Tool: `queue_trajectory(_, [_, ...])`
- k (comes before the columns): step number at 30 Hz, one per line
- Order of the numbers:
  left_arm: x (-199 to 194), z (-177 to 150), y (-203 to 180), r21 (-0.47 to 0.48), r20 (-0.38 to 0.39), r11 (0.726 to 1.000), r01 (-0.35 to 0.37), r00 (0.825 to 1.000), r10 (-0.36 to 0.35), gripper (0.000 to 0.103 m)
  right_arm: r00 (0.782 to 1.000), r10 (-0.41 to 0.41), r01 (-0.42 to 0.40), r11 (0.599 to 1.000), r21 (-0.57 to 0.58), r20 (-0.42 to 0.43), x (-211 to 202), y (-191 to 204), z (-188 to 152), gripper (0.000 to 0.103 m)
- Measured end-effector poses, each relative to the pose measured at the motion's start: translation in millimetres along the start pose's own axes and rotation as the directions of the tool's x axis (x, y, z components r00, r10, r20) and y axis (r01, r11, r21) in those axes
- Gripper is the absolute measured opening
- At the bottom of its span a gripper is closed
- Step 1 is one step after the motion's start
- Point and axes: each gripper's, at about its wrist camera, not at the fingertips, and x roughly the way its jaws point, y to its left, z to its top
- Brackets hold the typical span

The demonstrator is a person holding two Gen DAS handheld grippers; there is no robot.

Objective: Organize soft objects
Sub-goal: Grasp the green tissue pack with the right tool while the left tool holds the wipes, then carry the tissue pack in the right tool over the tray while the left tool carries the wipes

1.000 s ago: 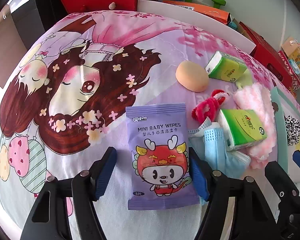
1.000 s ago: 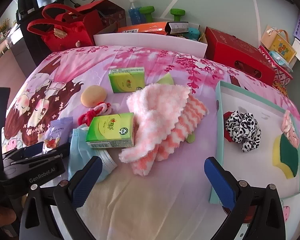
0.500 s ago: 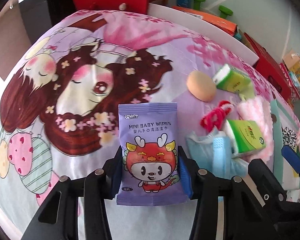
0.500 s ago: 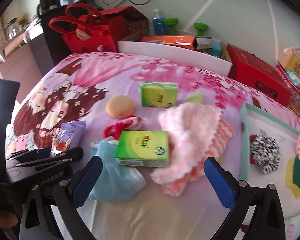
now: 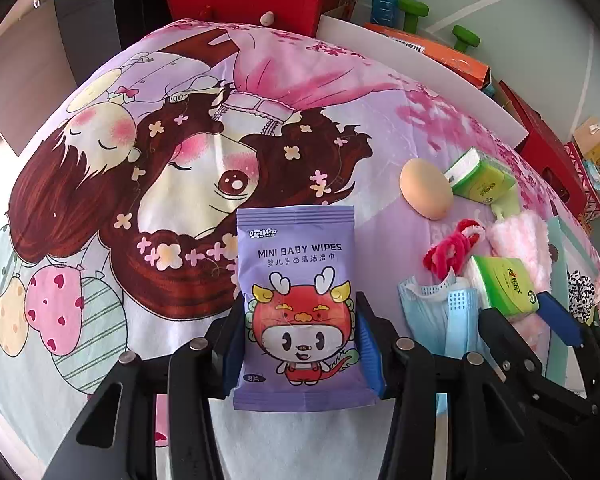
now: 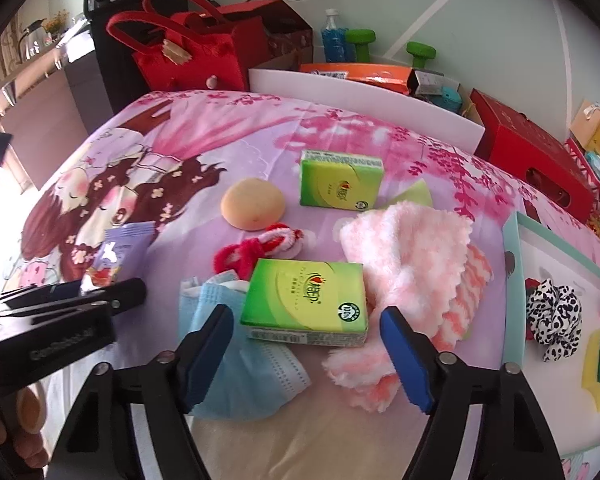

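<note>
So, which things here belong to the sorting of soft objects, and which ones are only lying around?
Belong to the job:
baby wipes pack, in the left gripper
near tissue pack, between the open right gripper fingers
far tissue pack
face mask
pink cloth
red scrunchie
orange sponge
tray

Lying about:
red bag
green dumbbells
blue bottle
red box

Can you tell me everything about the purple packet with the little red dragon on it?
The wipes packet is a flat, soft purple pouch with crimped ends. It reads MINI BABY WIPES over a red cartoon dragon. It stands upright, pinched at both side edges by the left gripper, above the cartoon bedsheet. Only the blue pads touch it.
</note>
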Motion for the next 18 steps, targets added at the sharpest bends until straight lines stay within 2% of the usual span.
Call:
queue_trajectory(8, [2.3, 0.7, -0.2, 0.003, 0.002, 1.0, 0.001, 1.0, -0.001, 0.05, 1.0, -0.002, 0.002, 1.0, -0.002, -0.019, 7.8, 0.4, -1.1, 0.067])
queue_trajectory(18, [-10.6, 3.6, -2.7, 0.006, 0.032, 1.0, -0.006, 0.999, 0.006, 0.05, 0.999, 0.023, -0.024, 1.0, 0.017, 0.024, -10.3, -5.0, 1.3, 0.067])
